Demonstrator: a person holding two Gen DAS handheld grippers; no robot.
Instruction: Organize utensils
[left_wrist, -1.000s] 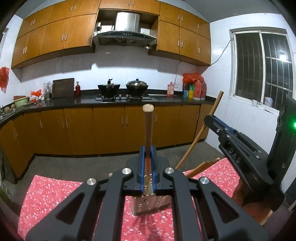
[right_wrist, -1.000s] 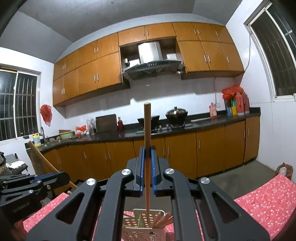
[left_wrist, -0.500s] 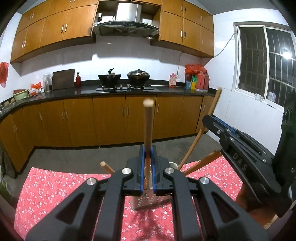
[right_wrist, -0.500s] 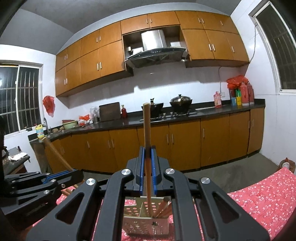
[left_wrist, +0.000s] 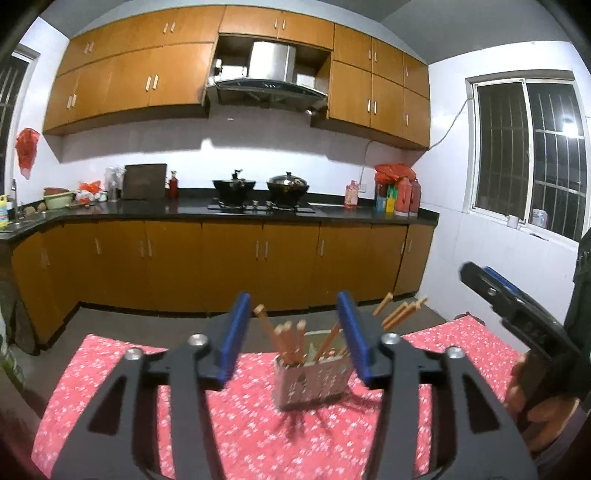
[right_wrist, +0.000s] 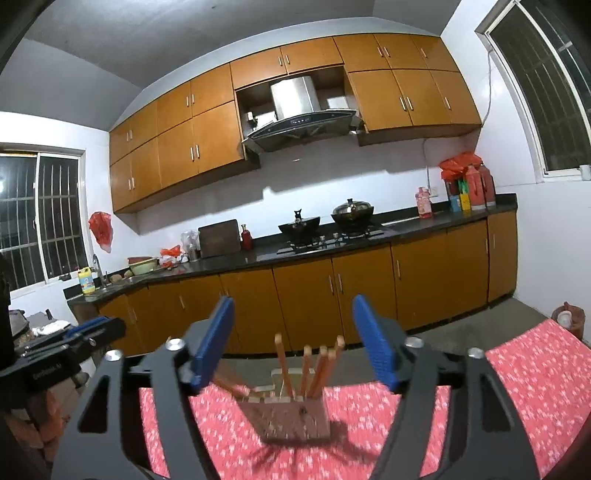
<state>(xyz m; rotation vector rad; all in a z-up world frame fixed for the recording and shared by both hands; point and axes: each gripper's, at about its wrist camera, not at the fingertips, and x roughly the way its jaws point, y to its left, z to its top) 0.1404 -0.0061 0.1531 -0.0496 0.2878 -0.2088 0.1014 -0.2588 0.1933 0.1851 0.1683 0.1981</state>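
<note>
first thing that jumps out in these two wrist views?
The red floral tablecloth across the foreground, with a perforated utensil holder on it, wooden chopsticks fanning out of its top. Framing it, the left gripper and right gripper stand open with blue pads, nothing between them.

A table covered by a red floral cloth (left_wrist: 258, 424) fills the lower part of both frames. A perforated metal utensil holder (left_wrist: 314, 380) stands on it near the centre, with wooden chopsticks (left_wrist: 291, 339) upright inside.
</note>
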